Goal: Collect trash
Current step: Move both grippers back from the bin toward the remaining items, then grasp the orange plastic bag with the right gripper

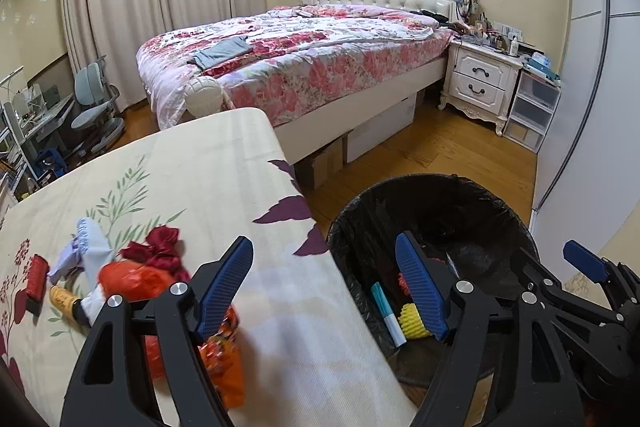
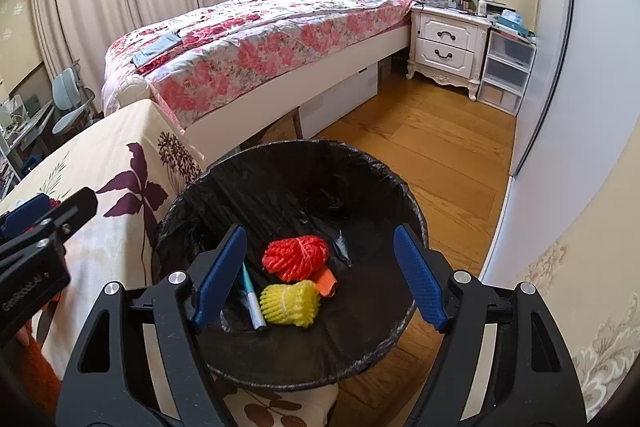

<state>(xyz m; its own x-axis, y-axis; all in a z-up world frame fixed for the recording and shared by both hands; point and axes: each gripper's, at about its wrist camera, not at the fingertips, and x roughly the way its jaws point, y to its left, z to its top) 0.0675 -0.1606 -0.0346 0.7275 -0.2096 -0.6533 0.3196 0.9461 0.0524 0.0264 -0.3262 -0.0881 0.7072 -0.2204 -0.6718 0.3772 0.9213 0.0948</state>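
A bin lined with a black bag [image 2: 280, 151] stands by the floral-clothed table [image 1: 224, 163]. In it lie a red foam net [image 2: 296, 257], a yellow foam net [image 2: 290, 303], a teal-and-white marker [image 2: 252, 299] and an orange scrap [image 2: 326, 283]. My right gripper [image 2: 320, 279] is open above the bin, with nothing between its fingers. My left gripper [image 1: 324, 291] is open over the table's edge and the bin's rim [image 1: 432, 183]. An orange wrapper [image 1: 224, 359] lies on the table behind its left finger. Further left lie an orange bag [image 1: 132, 281], dark red cloth [image 1: 160, 247] and pale blue cloth [image 1: 86, 247].
A red brush-like thing [image 1: 36, 279] and a yellow-capped item [image 1: 62, 301] lie at the table's left. Behind are a floral bed [image 1: 304, 59], a white nightstand [image 1: 480, 79], plastic drawers [image 1: 532, 107], a wardrobe door [image 1: 592, 107], a desk chair [image 1: 94, 107] and bare wood floor [image 2: 440, 155].
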